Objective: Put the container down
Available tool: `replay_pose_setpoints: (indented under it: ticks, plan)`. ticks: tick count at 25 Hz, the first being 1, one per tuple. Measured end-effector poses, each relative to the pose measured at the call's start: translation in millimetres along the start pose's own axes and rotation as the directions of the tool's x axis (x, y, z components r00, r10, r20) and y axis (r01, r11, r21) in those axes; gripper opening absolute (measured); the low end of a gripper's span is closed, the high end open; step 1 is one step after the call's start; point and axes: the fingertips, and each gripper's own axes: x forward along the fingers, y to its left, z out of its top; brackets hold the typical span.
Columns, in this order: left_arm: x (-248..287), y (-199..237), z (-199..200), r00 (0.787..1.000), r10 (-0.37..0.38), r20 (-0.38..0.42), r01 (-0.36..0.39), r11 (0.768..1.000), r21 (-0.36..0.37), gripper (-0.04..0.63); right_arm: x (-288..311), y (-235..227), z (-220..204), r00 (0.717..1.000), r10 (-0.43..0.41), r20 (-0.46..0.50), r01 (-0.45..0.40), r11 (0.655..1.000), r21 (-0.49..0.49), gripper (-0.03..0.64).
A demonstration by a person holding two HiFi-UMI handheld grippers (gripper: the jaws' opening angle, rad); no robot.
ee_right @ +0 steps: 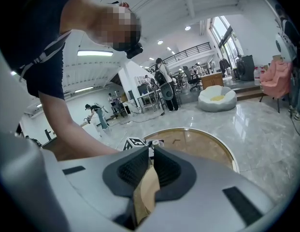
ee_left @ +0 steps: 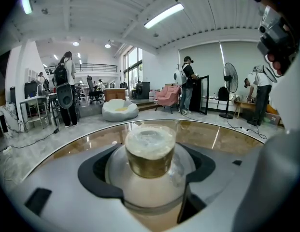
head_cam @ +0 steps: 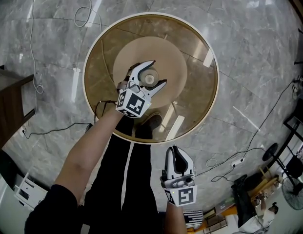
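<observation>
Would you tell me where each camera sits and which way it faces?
Head view: on the person's head, facing steeply down on the round glass table; the left gripper, right gripper and left arm show.
Left gripper view: on the left gripper, facing along its jaws at the container.
Right gripper view: on the right gripper, facing past its closed jaws toward the left arm.
All three share the table.

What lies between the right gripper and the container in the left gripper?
In the head view, only bare glass table, its rim and a strip of floor lie between the right gripper and the container.
</observation>
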Motion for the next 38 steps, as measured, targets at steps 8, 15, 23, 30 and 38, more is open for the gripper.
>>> replay_pose_setpoints:
  ticks: [8, 15, 23, 30, 38]
  plan:
    - [-5, -1, -1, 1.0, -0.011, -0.02, 0.01, 1.0, -0.018, 0.35, -6, -1, 1, 1.0, -0.004, 0.008, 0.004, 1.0, -0.003, 0.052]
    - [-28, -3, 14, 0.999, -0.028, -0.024, 0.028, 0.999, -0.021, 0.35, -9, 6, 24, 0.999, -0.004, 0.032, 0.005, 1.0, -0.03, 0.052]
    - [-101, -7, 93, 1.0, 0.003, -0.022, -0.005, 0.995, -0.097, 0.351, -33, 22, 109, 0.996, 0.024, 0.088, -0.013, 0.992, -0.122, 0.052]
    - [-215, -27, 228, 0.999, 0.025, 0.037, -0.021, 0.993, -0.117, 0.351, -92, 60, 205, 0.99, 0.046, 0.13, -0.024, 0.986, -0.167, 0.052]
    - [-316, -42, 390, 0.976, 0.076, 0.204, -0.066, 0.996, -0.054, 0.351, -145, 89, 292, 0.969, 0.129, 0.21, -0.051, 0.939, -0.339, 0.052]
